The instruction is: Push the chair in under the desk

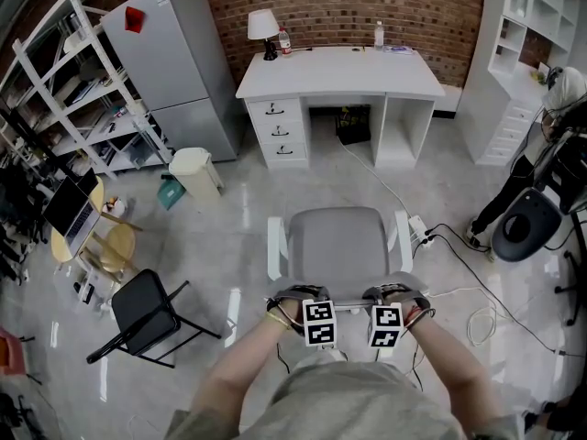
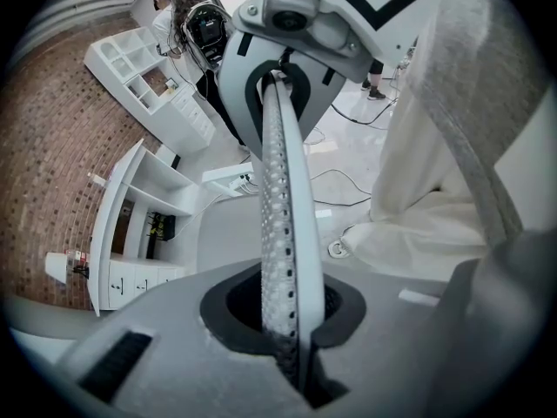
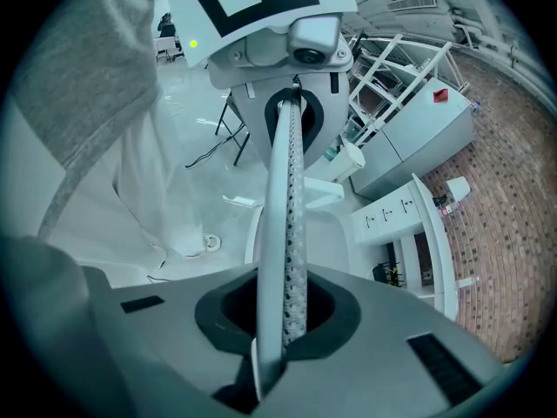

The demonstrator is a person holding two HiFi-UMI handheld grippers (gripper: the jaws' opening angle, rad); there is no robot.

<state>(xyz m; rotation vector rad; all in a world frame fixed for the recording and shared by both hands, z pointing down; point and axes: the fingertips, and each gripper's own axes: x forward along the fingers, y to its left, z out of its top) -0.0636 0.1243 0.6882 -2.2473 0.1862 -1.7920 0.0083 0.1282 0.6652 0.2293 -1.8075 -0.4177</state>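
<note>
My left gripper (image 1: 304, 297) and right gripper (image 1: 396, 295) clamp the chair (image 1: 337, 244) at its top edge. It seems stiff and light, counter (image 1: 339, 71) at 12 o'clock.

One white desk (image 1: 339, 73) at twelve o'clock, one grey office chair (image 1: 337, 244), one black folding chair (image 1: 145, 306) at eight o'clock, two bottles (image 1: 284, 40) (image 1: 379, 34), one lamp (image 1: 263, 26).
</note>
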